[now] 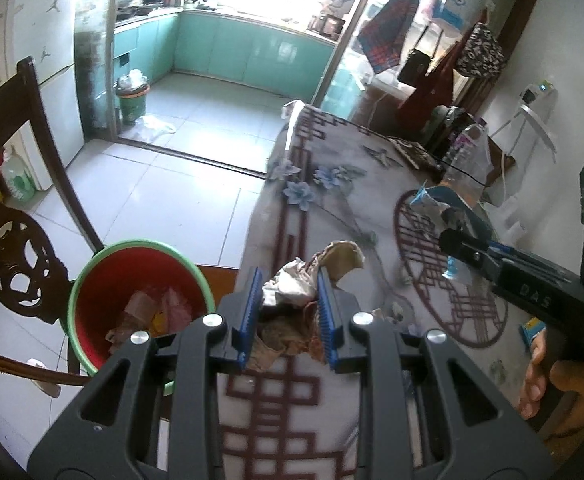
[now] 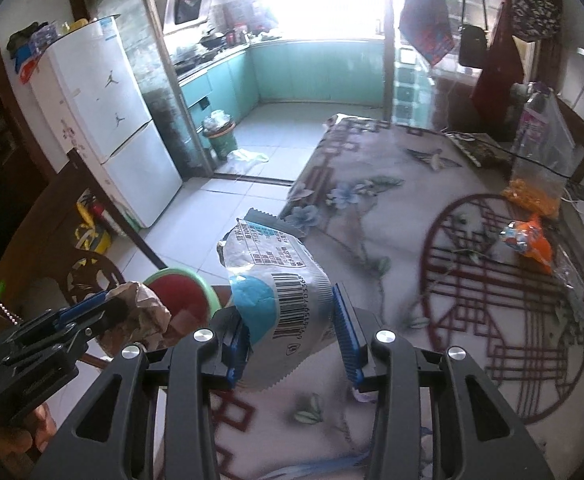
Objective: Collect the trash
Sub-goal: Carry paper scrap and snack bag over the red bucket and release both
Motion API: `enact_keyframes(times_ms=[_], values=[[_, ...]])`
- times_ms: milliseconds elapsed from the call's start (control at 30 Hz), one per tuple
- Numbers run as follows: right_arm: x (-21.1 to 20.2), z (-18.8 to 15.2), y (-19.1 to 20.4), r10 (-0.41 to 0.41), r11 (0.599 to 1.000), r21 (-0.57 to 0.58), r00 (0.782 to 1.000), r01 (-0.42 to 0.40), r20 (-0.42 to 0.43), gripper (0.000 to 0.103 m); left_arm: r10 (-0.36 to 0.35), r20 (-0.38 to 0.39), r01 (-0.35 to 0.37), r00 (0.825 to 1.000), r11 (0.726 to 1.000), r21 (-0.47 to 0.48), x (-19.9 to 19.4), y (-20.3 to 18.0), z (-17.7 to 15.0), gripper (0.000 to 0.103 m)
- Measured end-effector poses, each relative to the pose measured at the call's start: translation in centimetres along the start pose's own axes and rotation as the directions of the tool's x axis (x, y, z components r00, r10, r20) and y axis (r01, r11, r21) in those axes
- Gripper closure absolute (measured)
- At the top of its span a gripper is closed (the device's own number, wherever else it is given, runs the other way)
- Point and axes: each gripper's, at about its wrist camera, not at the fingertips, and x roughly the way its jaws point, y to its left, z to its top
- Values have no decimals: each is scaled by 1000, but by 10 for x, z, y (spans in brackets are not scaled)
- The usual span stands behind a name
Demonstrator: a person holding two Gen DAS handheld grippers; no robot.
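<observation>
Right, left gripper (image 1: 290, 312) clamped on a crumpled paper wad (image 1: 311, 276), over the table edge just beside the red bin (image 1: 140, 280), which stands on the floor with scraps in it. Right gripper (image 2: 292, 336) grips a silver-blue snack wrapper (image 2: 276, 280) above the patterned tablecloth (image 2: 371, 220); an orange wrapper (image 2: 527, 240) lies further right on the cloth

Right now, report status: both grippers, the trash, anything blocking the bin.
Left gripper shut on crumpled paper. Right gripper shut on snack wrapper. Red bin open beside table, partly filled. Nothing blocking it.
</observation>
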Motion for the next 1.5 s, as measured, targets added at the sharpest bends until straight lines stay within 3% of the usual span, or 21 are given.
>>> enact_keyframes(times_ms=[467,967,1500], values=[[21,10,45,70,994,-79,997,-73,-33,65,82,-5,-82,997,992,-91,1,50,2,77],[34,11,90,138,978,-146,988,-147,-65,65,182,-56,-189,982,968,-162,12,102,-2,77],[70,10,116,150,970,-169,978,-174,-143,64,192,-95,-207,977,962,-178,29,129,7,76]])
